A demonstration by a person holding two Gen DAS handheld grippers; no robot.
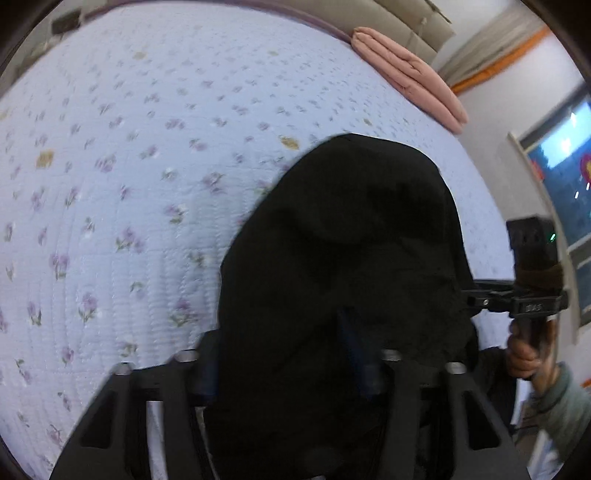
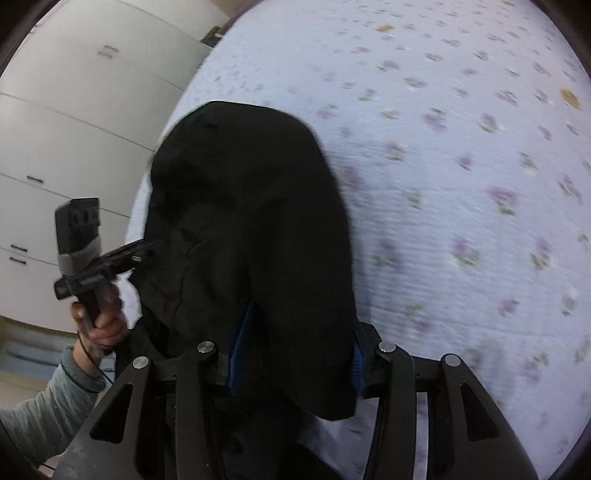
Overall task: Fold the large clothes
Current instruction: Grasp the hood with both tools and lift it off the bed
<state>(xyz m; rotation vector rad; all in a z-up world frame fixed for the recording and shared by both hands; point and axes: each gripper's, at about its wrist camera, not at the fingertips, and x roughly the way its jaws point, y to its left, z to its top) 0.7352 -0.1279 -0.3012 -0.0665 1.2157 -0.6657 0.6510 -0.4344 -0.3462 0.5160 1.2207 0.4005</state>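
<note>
A large black garment (image 1: 343, 258) hangs between both grippers above a bed with a pale blue floral quilt (image 1: 129, 166). My left gripper (image 1: 288, 354) is shut on the garment's edge; the cloth drapes over its fingers and hides most of them. My right gripper (image 2: 295, 343) is shut on the same black garment (image 2: 251, 206), with blue pads (image 2: 242, 332) showing beside the cloth. The right gripper also shows at the right of the left wrist view (image 1: 476, 295), and the left gripper at the left of the right wrist view (image 2: 147, 251), both at the garment's edge.
A folded pink blanket (image 1: 410, 74) lies at the far corner of the bed by a beige headboard (image 1: 402, 22). White cupboards (image 2: 74, 110) stand beside the bed. A window (image 1: 565, 177) is on the right wall.
</note>
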